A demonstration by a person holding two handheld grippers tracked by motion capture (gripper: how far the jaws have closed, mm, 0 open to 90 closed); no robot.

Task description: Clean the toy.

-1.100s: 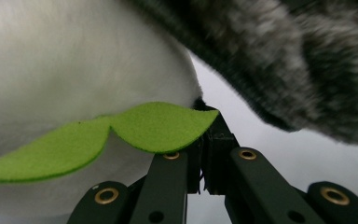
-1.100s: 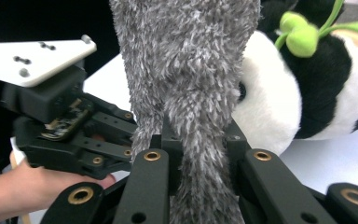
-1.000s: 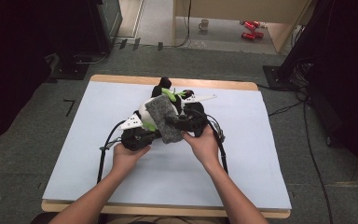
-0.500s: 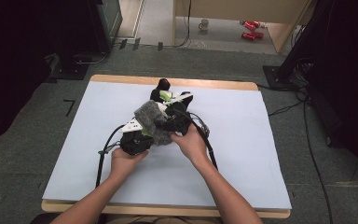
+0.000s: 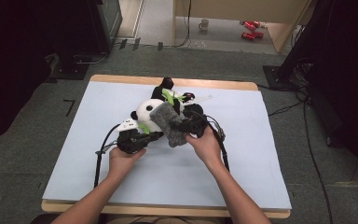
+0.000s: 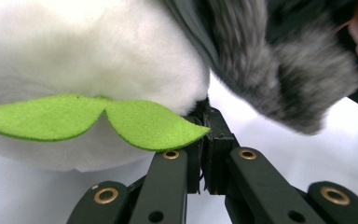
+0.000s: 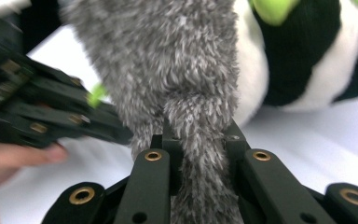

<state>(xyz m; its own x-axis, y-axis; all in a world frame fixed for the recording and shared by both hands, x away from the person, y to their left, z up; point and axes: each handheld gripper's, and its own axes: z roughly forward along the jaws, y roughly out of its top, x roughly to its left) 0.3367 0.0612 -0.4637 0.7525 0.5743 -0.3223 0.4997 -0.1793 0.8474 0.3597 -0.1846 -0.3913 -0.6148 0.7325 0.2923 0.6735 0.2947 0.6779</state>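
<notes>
1. Panda plush toy (image 5: 150,109): white body with black limbs and green felt leaves. It lies near the middle of the pale blue table top (image 5: 261,154), just beyond your two hands. In the left gripper view its white belly and one green leaf (image 6: 98,119) sit directly above the jaws.

2. Grey fuzzy cloth (image 5: 170,125): draped over the panda's near side, between your two tools. Its lower end hangs down toward you.

3. Left gripper (image 5: 154,135): held in your left hand (image 5: 123,158), pointing right toward the toy. Its jaws are closed together at the base of the panda, just under the green leaf. Whether they pinch any of the toy's fabric you cannot tell from here; the tips vanish against the white fur.

4. Right gripper (image 5: 181,125): held in your right hand (image 5: 207,145), pointing left. In the right gripper view a strand of the grey cloth (image 7: 200,130) runs straight down between the jaws, and they are clamped on it.

5. The two tools sit close together, near touching, at the toy's near edge.

6. Writing, brands, labels: none readable on toy, cloth or tools.
</notes>
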